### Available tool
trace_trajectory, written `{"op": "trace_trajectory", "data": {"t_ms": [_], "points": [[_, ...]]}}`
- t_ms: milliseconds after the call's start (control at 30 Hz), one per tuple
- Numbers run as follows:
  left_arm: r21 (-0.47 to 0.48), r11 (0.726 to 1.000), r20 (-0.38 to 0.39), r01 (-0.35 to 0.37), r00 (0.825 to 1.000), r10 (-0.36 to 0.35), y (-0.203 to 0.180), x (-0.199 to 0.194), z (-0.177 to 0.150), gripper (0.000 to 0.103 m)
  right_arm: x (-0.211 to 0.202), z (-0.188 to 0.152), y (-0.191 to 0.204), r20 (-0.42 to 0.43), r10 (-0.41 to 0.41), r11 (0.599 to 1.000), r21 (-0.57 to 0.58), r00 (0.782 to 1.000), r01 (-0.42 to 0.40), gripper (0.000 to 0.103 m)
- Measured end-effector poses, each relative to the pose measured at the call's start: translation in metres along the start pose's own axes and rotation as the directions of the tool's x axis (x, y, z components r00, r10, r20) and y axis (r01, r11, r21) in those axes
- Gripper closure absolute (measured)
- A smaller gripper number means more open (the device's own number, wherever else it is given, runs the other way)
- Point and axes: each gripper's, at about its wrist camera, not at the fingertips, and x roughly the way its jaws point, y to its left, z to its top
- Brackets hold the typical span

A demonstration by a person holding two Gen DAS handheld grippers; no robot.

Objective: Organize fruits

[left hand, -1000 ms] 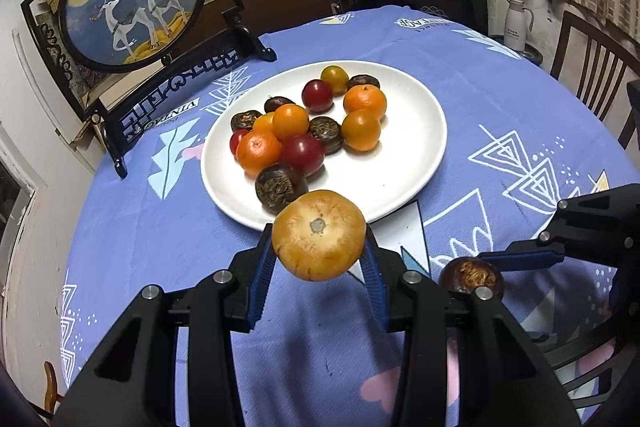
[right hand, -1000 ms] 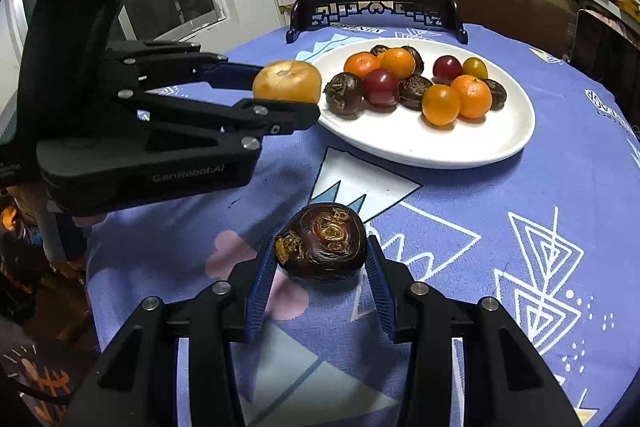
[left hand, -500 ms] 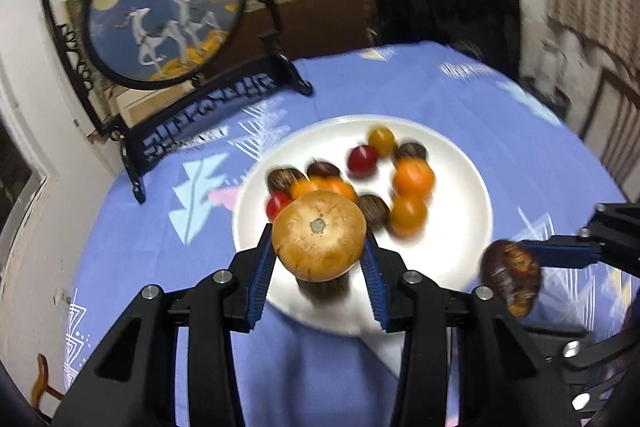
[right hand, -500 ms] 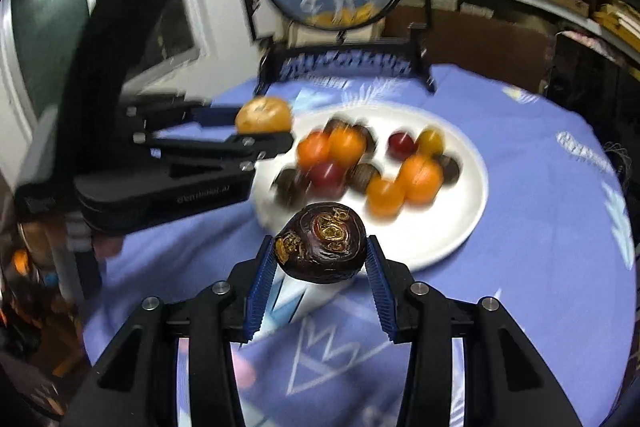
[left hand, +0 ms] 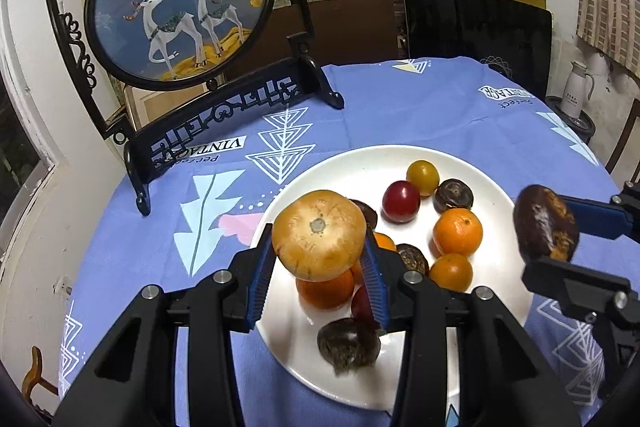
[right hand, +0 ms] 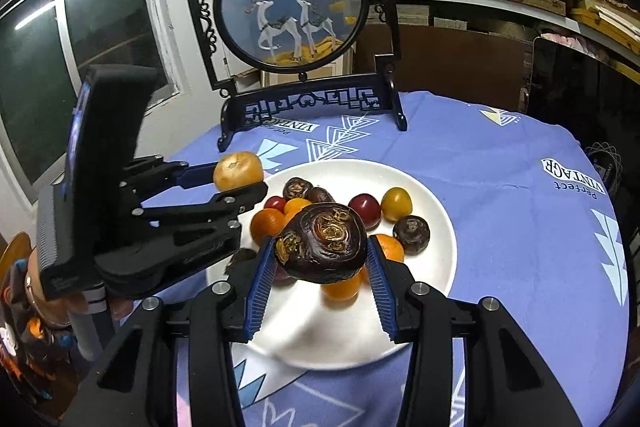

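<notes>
White china sits at the middle of the blue tablecloth (left hand: 400, 99): a plate (left hand: 488, 183) already carrying small oranges (left hand: 457, 231), a red fruit (left hand: 401, 201), a yellow one (left hand: 423, 177) and several dark brown ones (left hand: 454, 195). Both tools hang above it, each clenched on a fruit.

The left gripper (left hand: 319, 259) grasps a tan, round fruit (left hand: 319, 235), its blue pads pressing both sides, over the plate's rim at about 9 o'clock. In the right wrist view the right gripper (right hand: 321, 265) clamps a dark, wrinkled fruit (right hand: 321, 243) above the plate's 6 o'clock half, right over the heap.

The risks, as I judge them, come from crowding. The fruits on the plate are bunched from 9 to 1 o'clock, so a fruit let go from this height onto the pile would likely bounce or roll, knocking neighbours toward the rim and off onto the cloth. The two tools are also near each other, with the right one at 3 o'clock in the left wrist view; lowering both together could make their fingers clash. The tan fruit is held across its widest part and looks smooth, so a loosened squeeze could let it slip early. The bare china from 3 to 6 o'clock looks the safer landing spot.
</notes>
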Motion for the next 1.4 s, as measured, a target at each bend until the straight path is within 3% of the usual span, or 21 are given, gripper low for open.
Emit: {"op": "trace_trajectory", "data": {"t_ms": [633,700,733,767,1000,1267,1400], "points": [[0.000,1.000,-0.041,-0.021,0.999,0.021,0.005,0.037,0.008,0.062,0.033,0.022,-0.007,0.001,-0.045,0.999,0.007,0.999,0.045,0.055],[0.019,1.000,-0.042,-0.017,0.999,0.017,0.002,0.038,0.007,0.056,0.031,0.022,-0.013,0.007,-0.036,0.998,0.046,0.999,0.036,0.047],[0.024,0.999,-0.032,-0.028,0.999,0.029,0.001,0.037,0.006,0.045,0.030,0.020,-0.016,0.012,-0.043,0.997,0.062,0.999,0.042,0.043],[0.027,0.999,-0.015,-0.038,0.999,0.038,0.001,0.035,0.006,0.041,0.030,0.019,-0.017,0.012,-0.050,0.996,0.068,0.999,0.049,0.040],[0.032,0.999,0.020,-0.032,0.999,0.032,-0.004,0.015,0.005,0.036,0.016,0.007,-0.024,0.015,-0.043,0.990,0.133,0.999,0.040,0.031],[0.019,0.998,0.113,-0.057,0.992,0.054,-0.003,-0.028,-0.009,0.014,-0.014,-0.008,-0.014,0.085,-0.033,0.984,0.175,0.996,0.018,0.021],[-0.033,0.996,0.200,-0.088,0.975,0.093,0.004,-0.055,-0.019,0.005,-0.026,-0.025,-0.013,0.157,-0.076,0.980,0.194,0.985,0.045,0.019]]}}
